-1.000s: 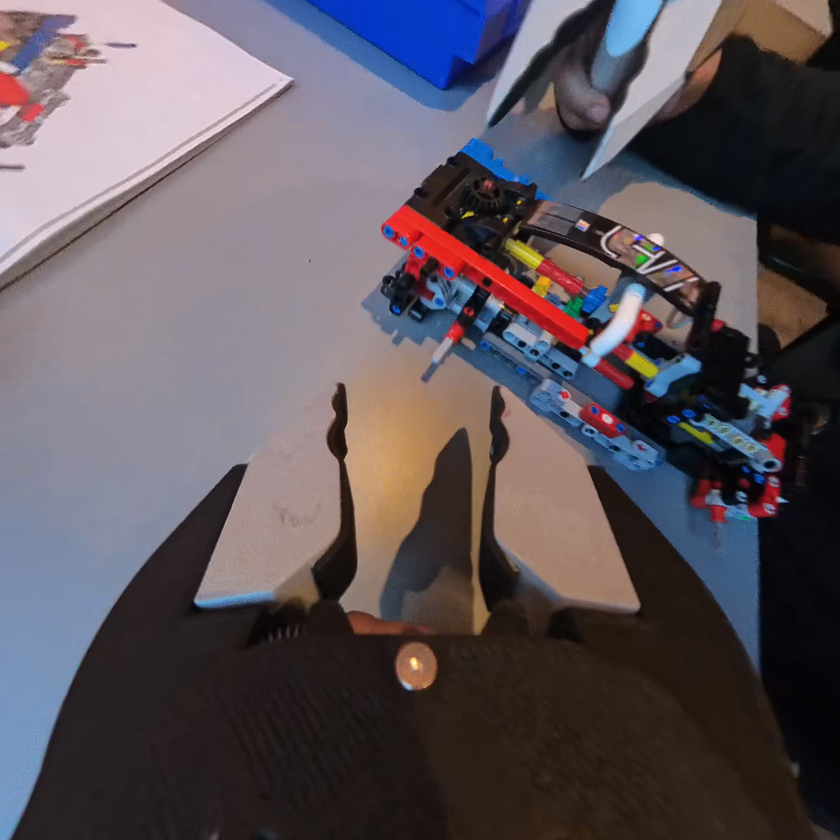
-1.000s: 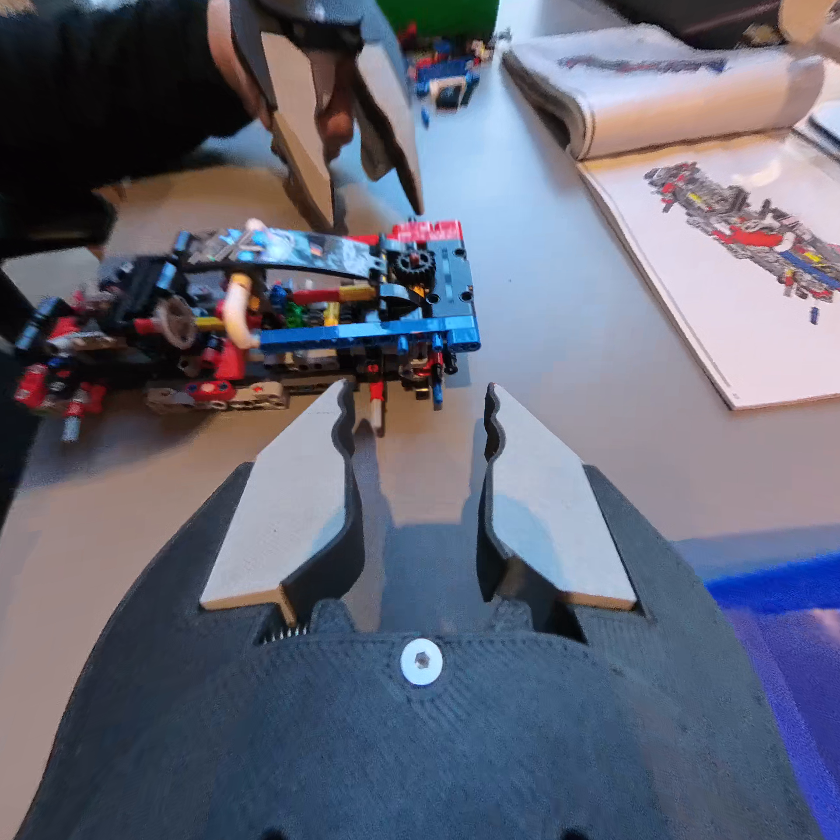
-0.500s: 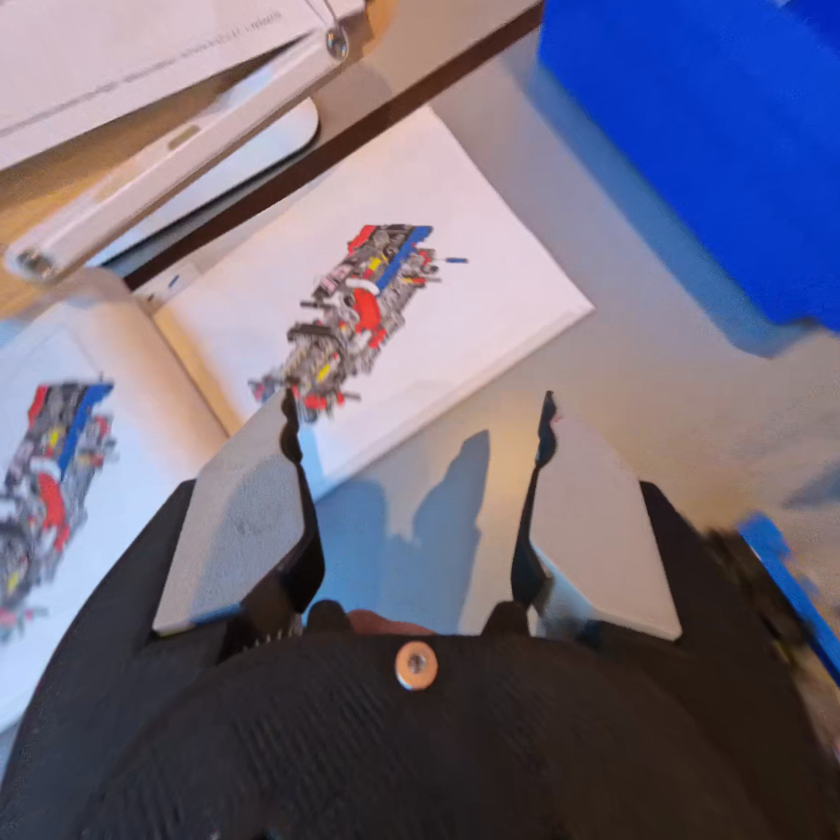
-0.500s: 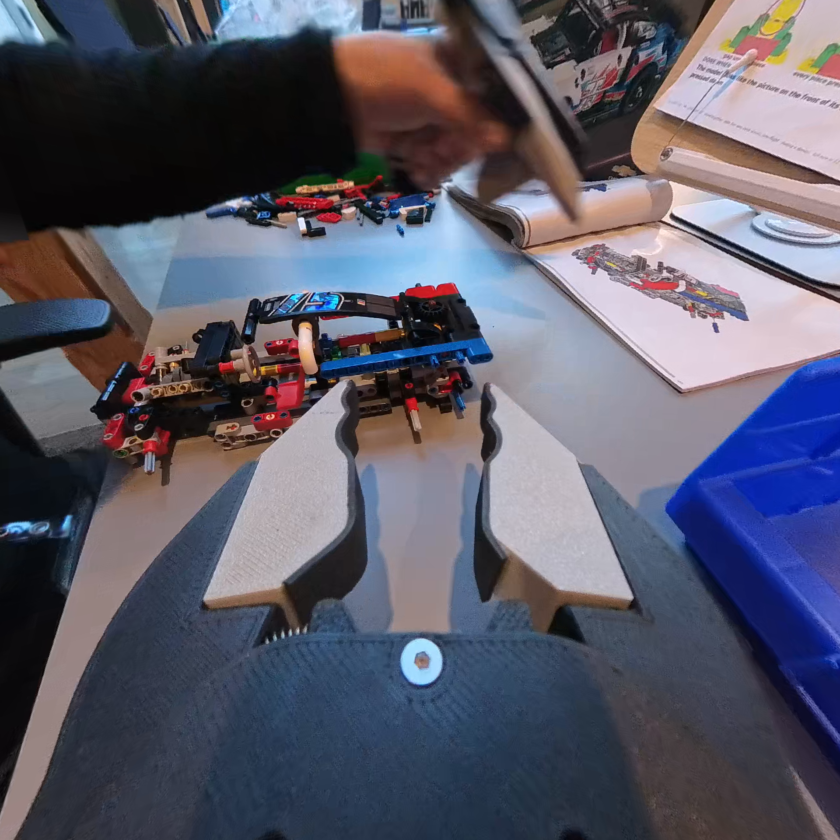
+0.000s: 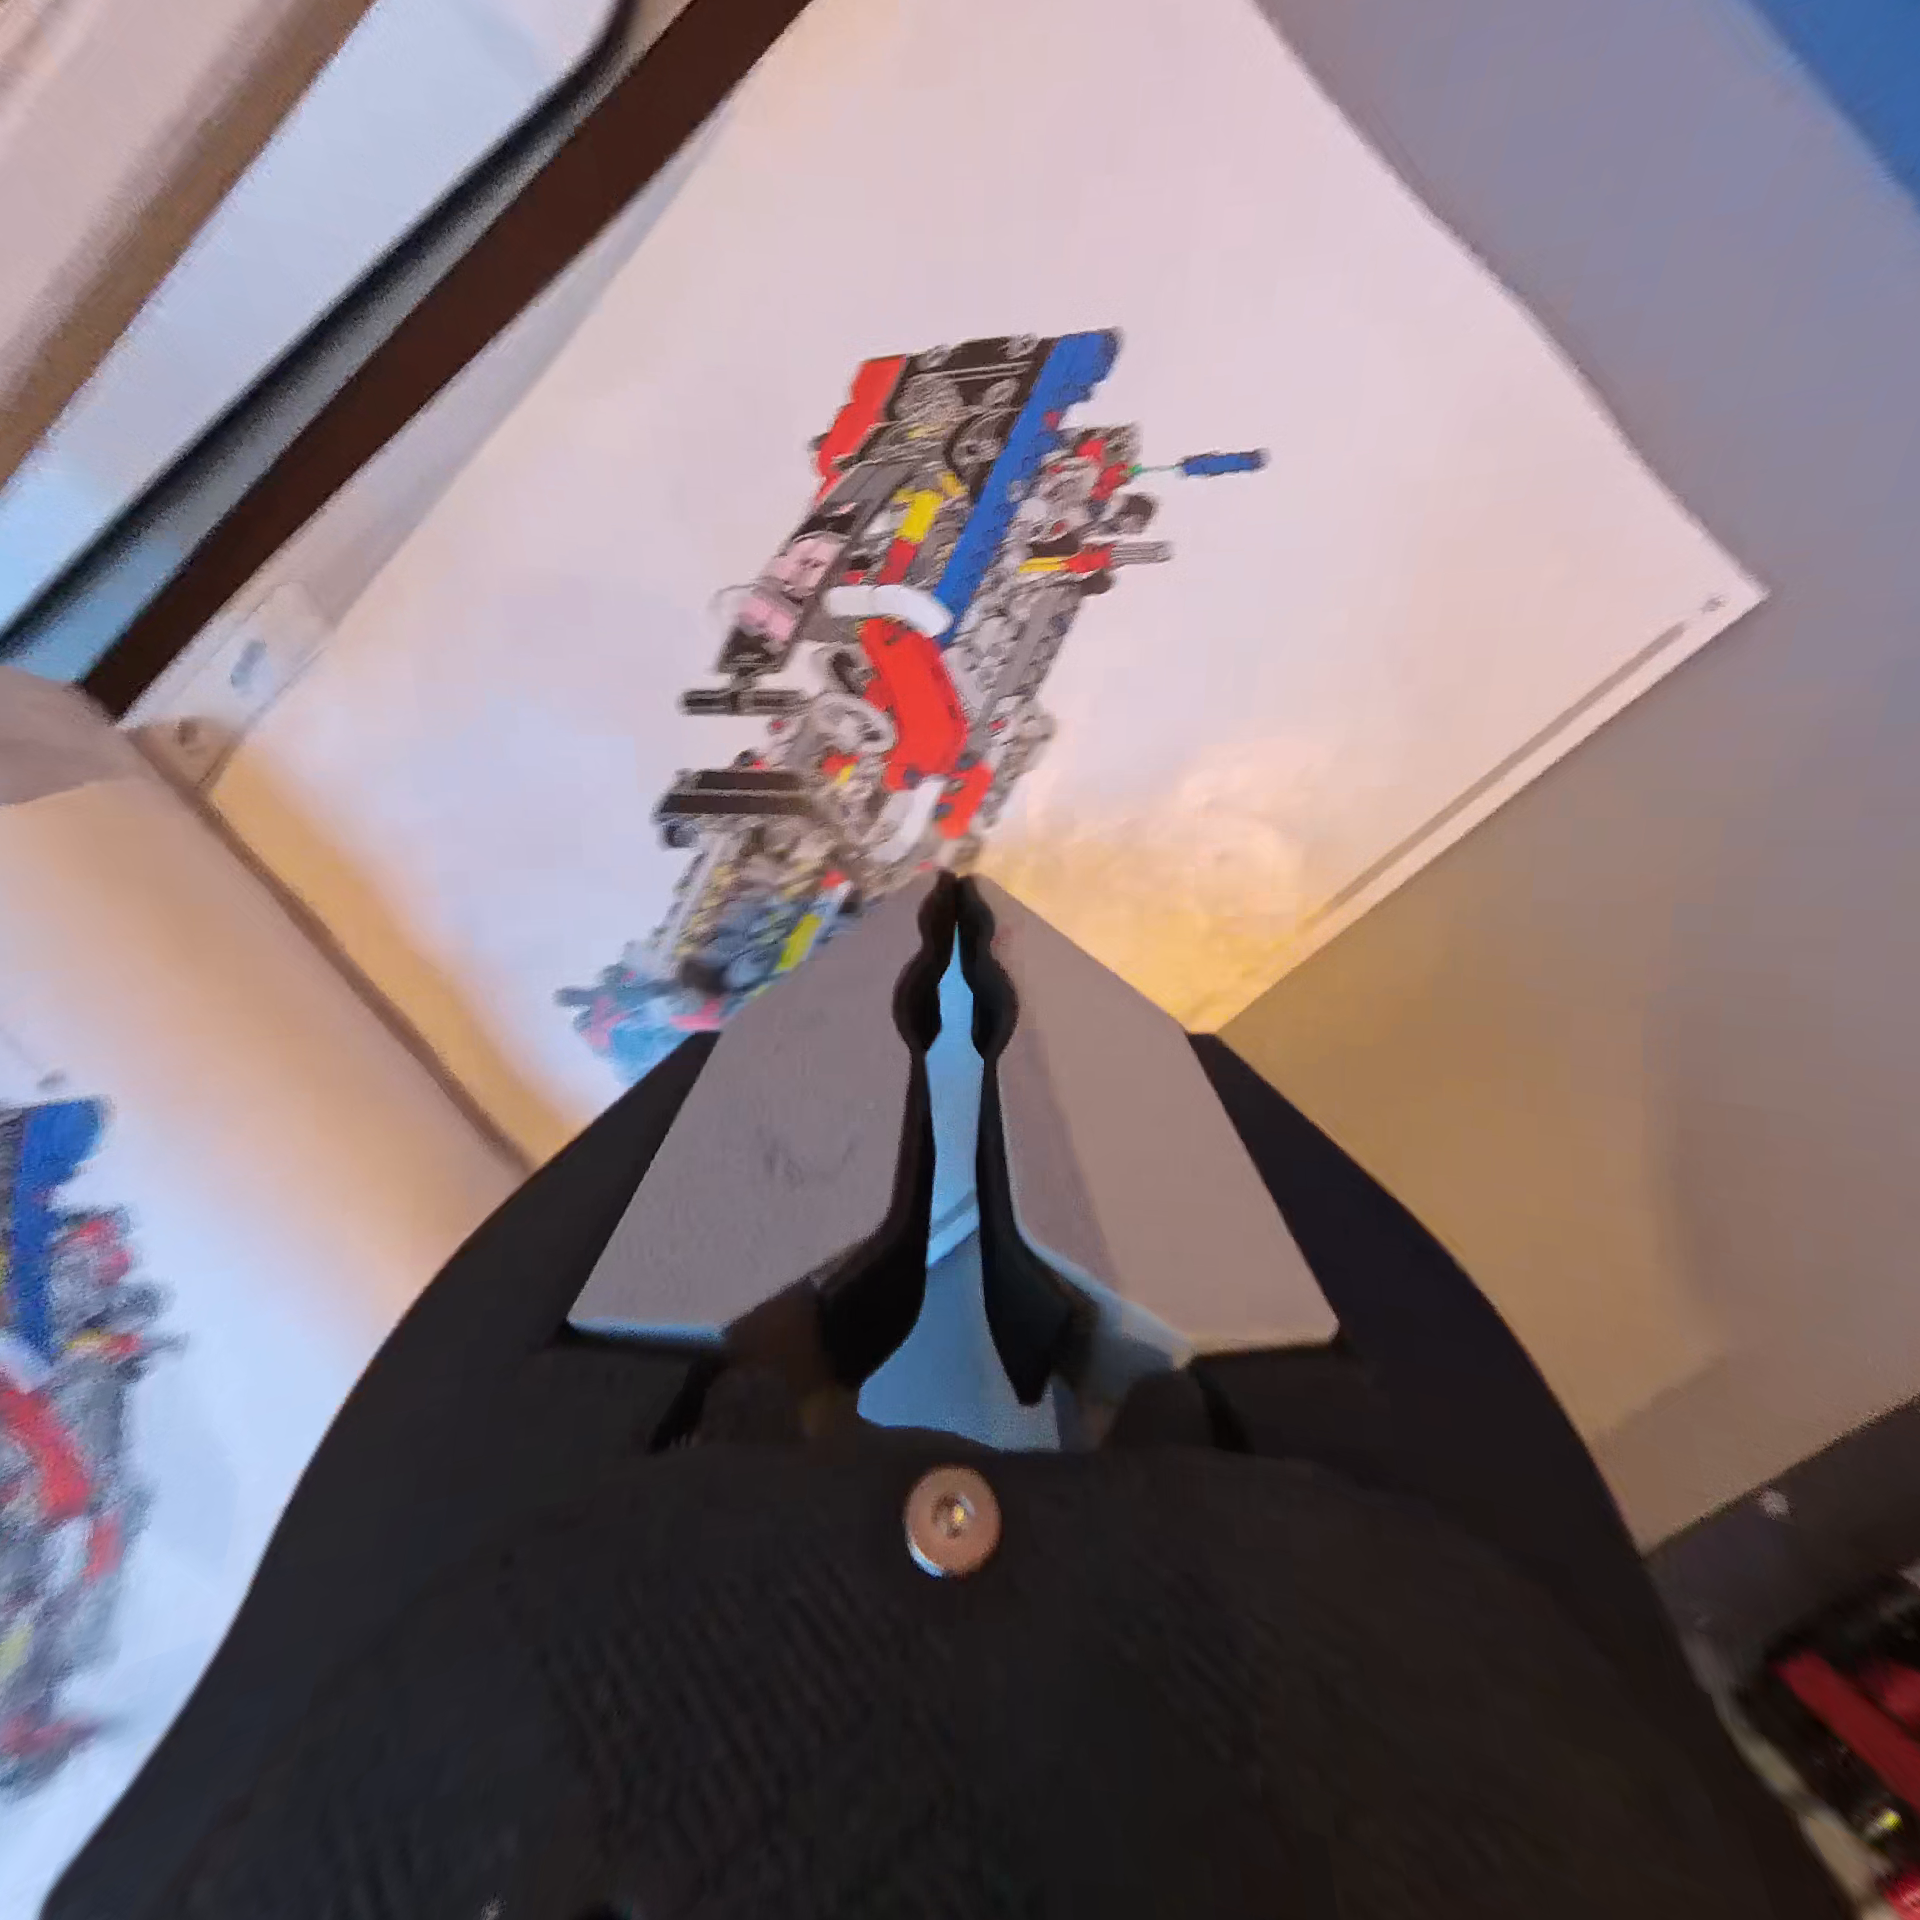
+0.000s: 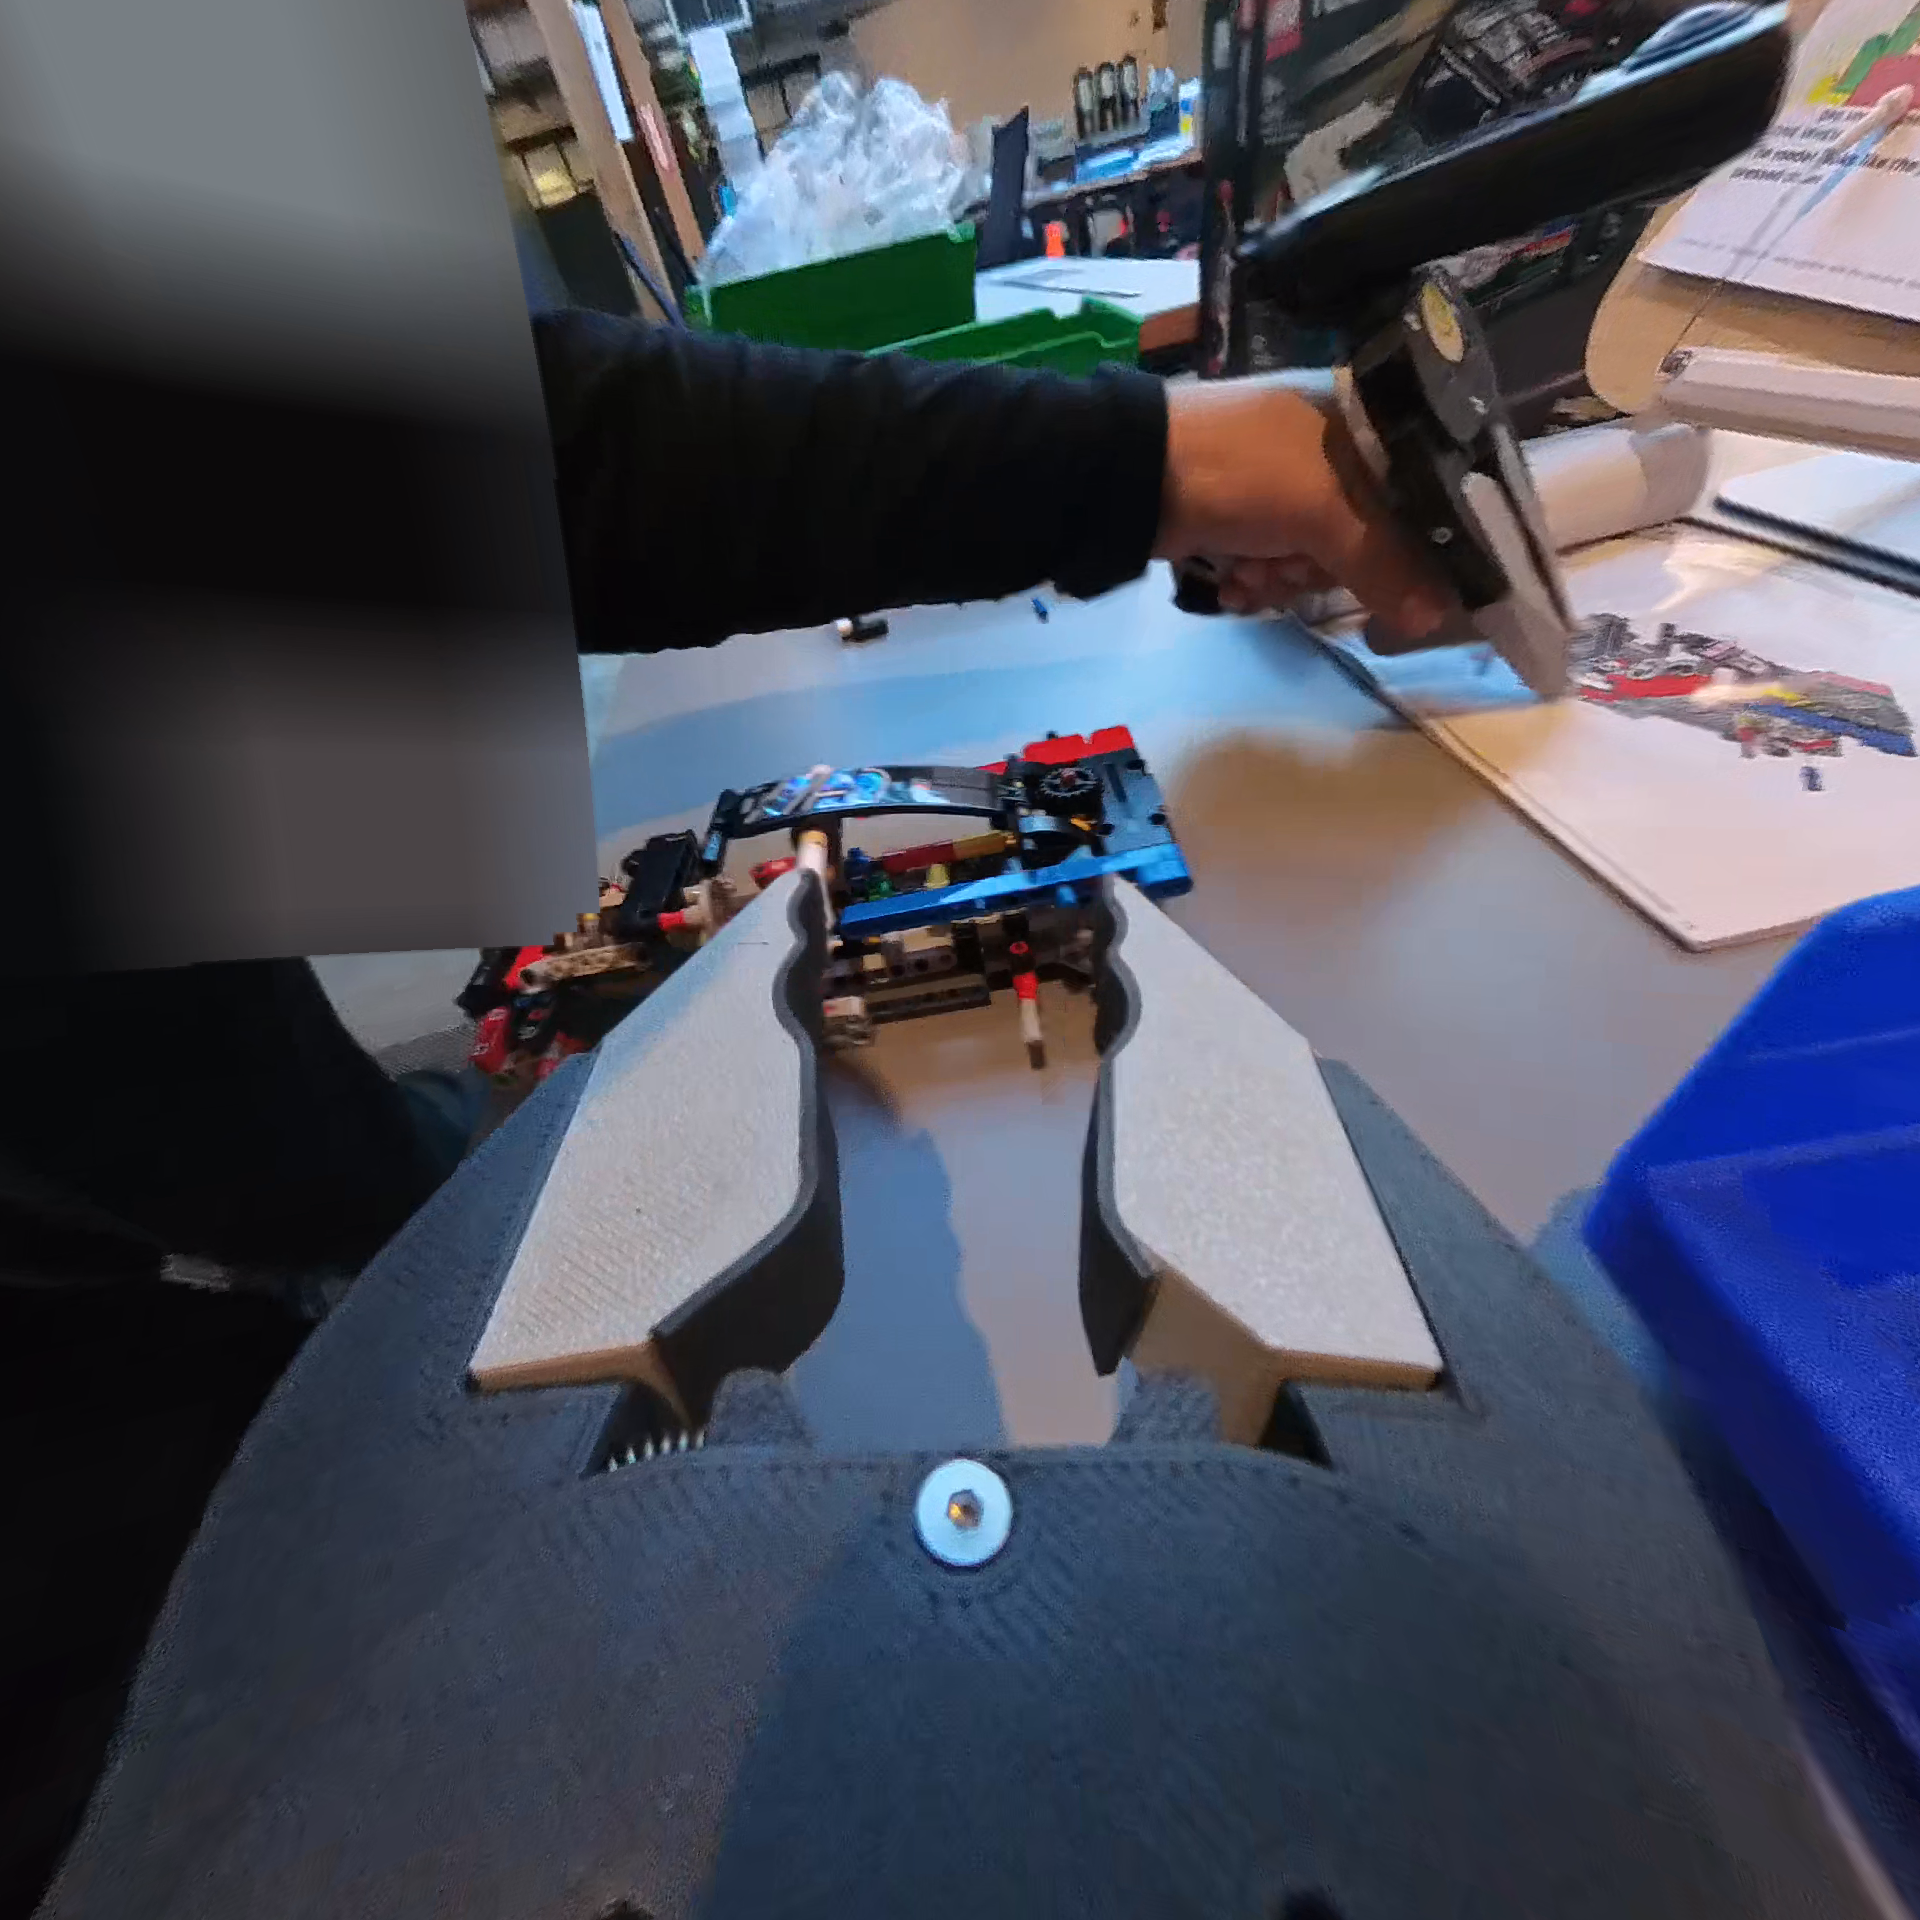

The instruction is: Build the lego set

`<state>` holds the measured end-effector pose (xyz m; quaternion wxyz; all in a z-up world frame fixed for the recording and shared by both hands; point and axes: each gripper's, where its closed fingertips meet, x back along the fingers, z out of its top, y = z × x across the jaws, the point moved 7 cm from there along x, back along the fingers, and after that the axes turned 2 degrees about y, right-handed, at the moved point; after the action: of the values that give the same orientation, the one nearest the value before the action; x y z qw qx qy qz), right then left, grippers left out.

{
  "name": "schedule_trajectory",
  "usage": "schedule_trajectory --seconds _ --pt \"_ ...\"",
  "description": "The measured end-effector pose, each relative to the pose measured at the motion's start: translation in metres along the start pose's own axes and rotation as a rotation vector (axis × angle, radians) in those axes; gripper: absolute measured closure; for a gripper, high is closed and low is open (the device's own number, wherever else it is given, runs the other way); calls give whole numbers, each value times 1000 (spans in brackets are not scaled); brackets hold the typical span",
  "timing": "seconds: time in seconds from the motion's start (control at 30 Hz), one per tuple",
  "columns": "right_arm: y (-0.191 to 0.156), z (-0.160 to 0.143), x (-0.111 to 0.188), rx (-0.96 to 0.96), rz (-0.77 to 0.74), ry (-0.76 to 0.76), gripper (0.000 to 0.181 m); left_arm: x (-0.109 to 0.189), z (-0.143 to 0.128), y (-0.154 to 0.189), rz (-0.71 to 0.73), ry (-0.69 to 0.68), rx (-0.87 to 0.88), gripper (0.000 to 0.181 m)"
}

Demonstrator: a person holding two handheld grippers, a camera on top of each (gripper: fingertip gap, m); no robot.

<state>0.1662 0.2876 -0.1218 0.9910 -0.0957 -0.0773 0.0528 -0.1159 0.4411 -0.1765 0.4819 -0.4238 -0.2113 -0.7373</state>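
Note:
The half-built lego car (image 6: pixel 914 894), with a blue beam, red parts and a black curved panel, lies on the grey table just ahead of my right gripper (image 6: pixel 951 914). That gripper is open and empty. My left gripper (image 5: pixel 954 891) is shut with nothing between its tips, and it points down at the open instruction booklet (image 5: pixel 1247 436), right at the lower end of the printed car picture. In the right wrist view the left gripper (image 6: pixel 1538 644) shows far right, tips touching the booklet (image 6: pixel 1704 790). A corner of the car shows at the bottom right of the left wrist view (image 5: pixel 1849 1704).
A blue bin (image 6: pixel 1787 1195) stands at the right of the table. Green bins (image 6: pixel 914 301) and a few loose pieces (image 6: pixel 862 627) lie beyond the person's black sleeve (image 6: pixel 831 478). A stand with a printed sheet (image 6: pixel 1808 208) rises behind the booklet.
My left gripper swung away from the car to the booklet and went from open to shut. My right gripper drew nearer to the car and stayed open.

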Motion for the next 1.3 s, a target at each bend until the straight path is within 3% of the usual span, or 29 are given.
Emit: schedule_trajectory --seconds 0.1,0.17,0.23,0.27,0.4,0.5,0.57,0.67,0.73,0.77,0.8,0.9,0.93,0.97,1.0,1.03,1.07,1.17,1.23,1.3 --pt "12 7 9 42 -50 -15 132 28 10 -7 -93 41 118 181" --pt "10 8 12 34 -40 26 136 29 16 -3 -148 -15 163 178" --pt "6 5 13 18 -26 50 137 5 6 -2 -29 -229 118 58" --pt "4 3 12 11 -23 49 137 -9 -7 0 14 -365 69 23" --pt "-2 4 12 21 -19 54 139 -14 -7 1 12 -225 171 27" --pt "-3 6 14 11 2 75 142 -4 -9 3 5 -217 145 60" --pt "-4 6 14 -15 24 80 140 0 -8 5 10 -215 146 70" --pt "-7 6 13 -21 47 84 140 6 9 3 -3 -117 270 61" --pt "-10 6 13 -3 46 75 140 11 21 -5 43 -59 305 70" --pt "-11 6 13 5 45 73 141 6 18 -8 74 -96 287 75" --pt "-12 6 13 8 44 71 141 -3 8 -7 82 -185 266 71" --pt "-13 7 13 5 53 73 141 -11 0 -9 78 -149 310 65" --pt "-14 8 14 5 57 78 141 -11 1 0 45 -159 311 46" --pt "-14 8 15 5 58 83 143 -7 5 10 -36 -160 310 54" --pt "-14 8 15 6 55 84 143 1 14 14 -75 -75 338 62" --pt "-13 7 15 5 50 82 144 10 23 11 -76 31 372 83" --pt "-12 7 15 -1 47 83 144 15 29 5 -59 87 373 87" --pt "-12 7 14 -20 61 86 145 -9 10 -5 61 -143 367 61" --pt "-13 7 14 -7 56 82 145 -17 10 0 102 -162 326 54" --pt "-14 7 14 9 46 76 146 -23 12 8 104 -158 349 35"
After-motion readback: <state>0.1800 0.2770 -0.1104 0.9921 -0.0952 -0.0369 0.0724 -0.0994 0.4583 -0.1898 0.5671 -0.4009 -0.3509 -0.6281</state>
